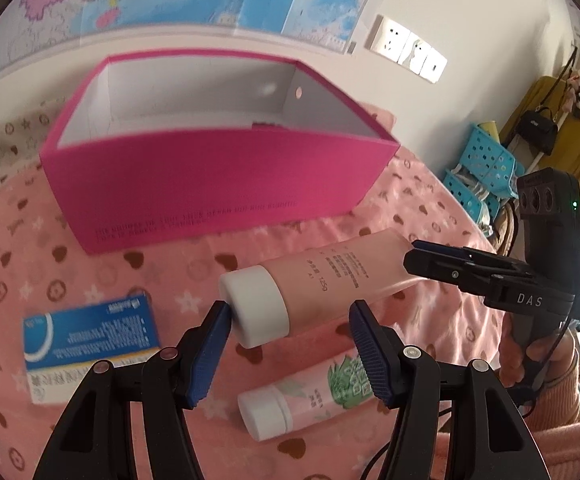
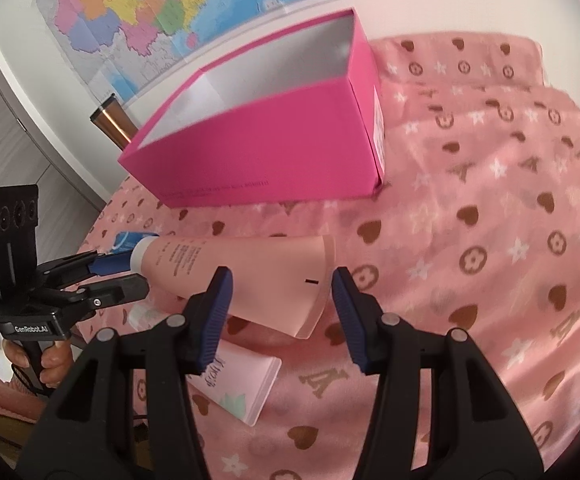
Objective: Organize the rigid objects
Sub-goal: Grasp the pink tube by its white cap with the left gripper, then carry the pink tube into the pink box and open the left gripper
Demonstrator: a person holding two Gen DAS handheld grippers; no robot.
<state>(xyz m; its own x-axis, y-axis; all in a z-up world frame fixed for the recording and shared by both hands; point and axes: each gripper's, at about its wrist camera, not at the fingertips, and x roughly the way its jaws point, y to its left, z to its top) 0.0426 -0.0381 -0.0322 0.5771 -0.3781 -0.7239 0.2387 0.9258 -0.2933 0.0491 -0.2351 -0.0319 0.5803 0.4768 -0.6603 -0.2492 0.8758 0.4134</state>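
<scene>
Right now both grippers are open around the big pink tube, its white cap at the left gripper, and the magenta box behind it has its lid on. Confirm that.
Not quite: the magenta box has no lid; the left wrist view shows its open top and white interior. The rest holds: the left gripper is open at the white cap of the big pink tube, and the right gripper is open around its crimped end.

Hidden or unclear, from my jaws:
- Blue medicine box point(image 1: 90, 344): print blurred, unreadable; lower corner behind my left finger.
- Small aloe tube point(image 1: 306, 396): tail end behind my left gripper's right pad point(image 1: 370, 356).
- Pink box point(image 1: 218, 184): floor mostly hidden by its front wall; dark item inside unidentifiable.
- Wall map point(image 2: 162, 12): cut off at the top edge.
</scene>
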